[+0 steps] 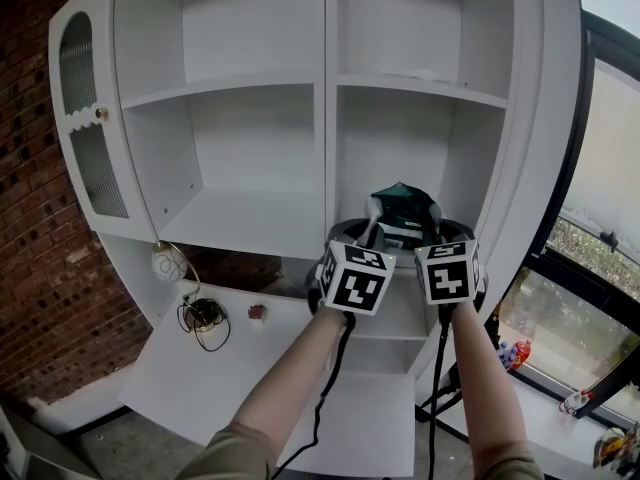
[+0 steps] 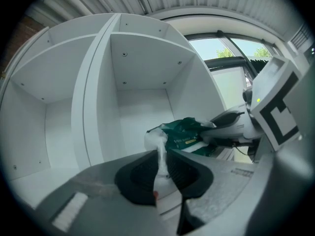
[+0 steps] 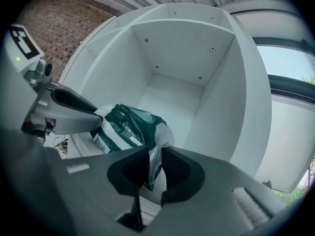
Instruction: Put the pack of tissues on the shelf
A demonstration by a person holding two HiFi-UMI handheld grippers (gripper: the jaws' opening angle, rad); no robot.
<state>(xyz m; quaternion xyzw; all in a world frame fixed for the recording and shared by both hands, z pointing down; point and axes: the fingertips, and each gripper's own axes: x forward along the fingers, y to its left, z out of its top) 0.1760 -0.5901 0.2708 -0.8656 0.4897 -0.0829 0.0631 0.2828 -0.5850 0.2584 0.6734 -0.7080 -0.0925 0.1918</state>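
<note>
- Your left gripper (image 2: 161, 167) is clenched on the pale end flap of the pack of tissues (image 2: 183, 132). Left gripper view shows the film squeezed thin btwn the two dark pads.
- Your right gripper (image 3: 153, 167) is clamped too, on the pack's opposite end flap. That flap is whitish w/ green and hangs down btwn the pads.
- So the green pack is held at both ends, at the front of the shelf unit (image 1: 325, 98), in its right-hand middle compartment, about at the opening.
- Head view: the pack shows above & behind both marker cubes. They hide its underside, so you can't tell if it touches the shelf board.
- Right gripper view adds what head view lacks: print on the pack's green face (too small to read), and the compartment's back wall well behind the pack.
- Right gripper view also shows the left gripper's grey body touching the pack's far end.
- Left gripper view shows the reverse: the right gripper's body & cube at the pack's right, plus a window (image 2: 216, 50) to the right of the unit.
- Only head view shows the unit's left side: a glazed door (image 1: 85, 128) swung open and a brick wall (image 1: 30, 248) left of the unit.
- Only head view also shows a white ledge (image 1: 170, 368) below the shelves, w/ cables (image 1: 205, 318) on it.
</note>
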